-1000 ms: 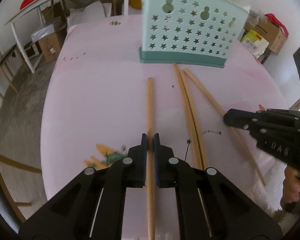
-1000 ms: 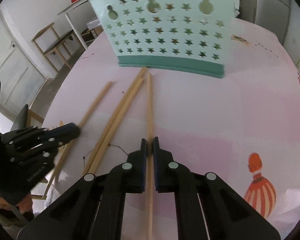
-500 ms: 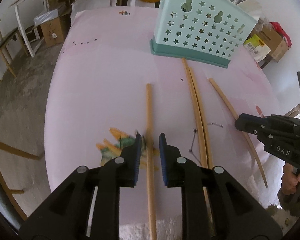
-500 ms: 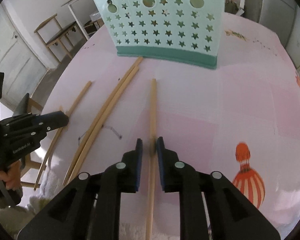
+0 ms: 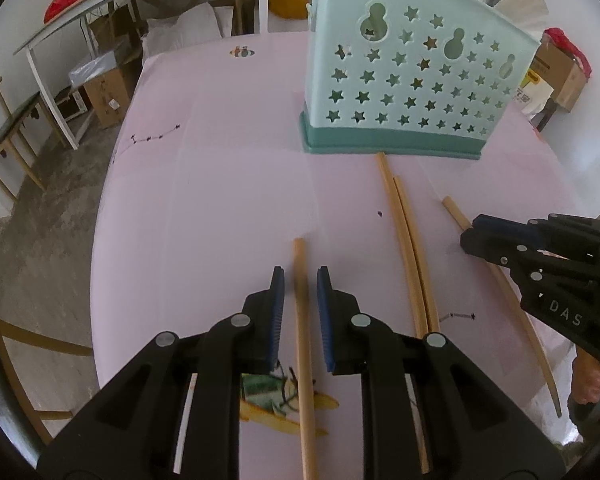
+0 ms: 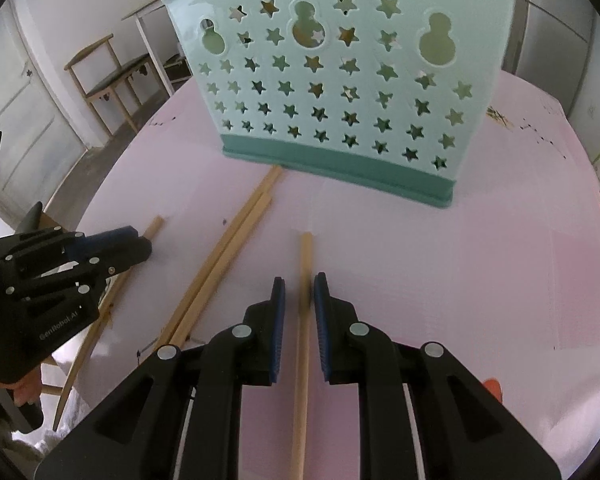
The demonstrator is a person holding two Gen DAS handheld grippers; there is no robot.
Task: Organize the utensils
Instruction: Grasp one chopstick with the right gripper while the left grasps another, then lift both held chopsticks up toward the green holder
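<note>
A mint green utensil holder (image 5: 412, 80) with star holes stands at the far side of the pink table; it also shows in the right wrist view (image 6: 340, 92). Several wooden chopsticks lie in front of it. My left gripper (image 5: 300, 276) is open, its jaws on either side of one chopstick (image 5: 302, 320) lying on the table. My right gripper (image 6: 299, 280) is open around another chopstick (image 6: 303, 320). A pair of chopsticks (image 5: 408, 252) lies between the two grippers, seen also in the right wrist view (image 6: 220, 264).
The pink table cloth (image 5: 220, 184) has printed pictures near its front edge. The right gripper (image 5: 540, 256) shows at the right of the left wrist view, the left gripper (image 6: 60, 264) at the left of the right wrist view. Chairs, boxes and a white bench stand beyond the table.
Both grippers went from shut on their chopsticks to open. The chopsticks now lie loose between the jaws. Both grippers have drawn back along the sticks.
</note>
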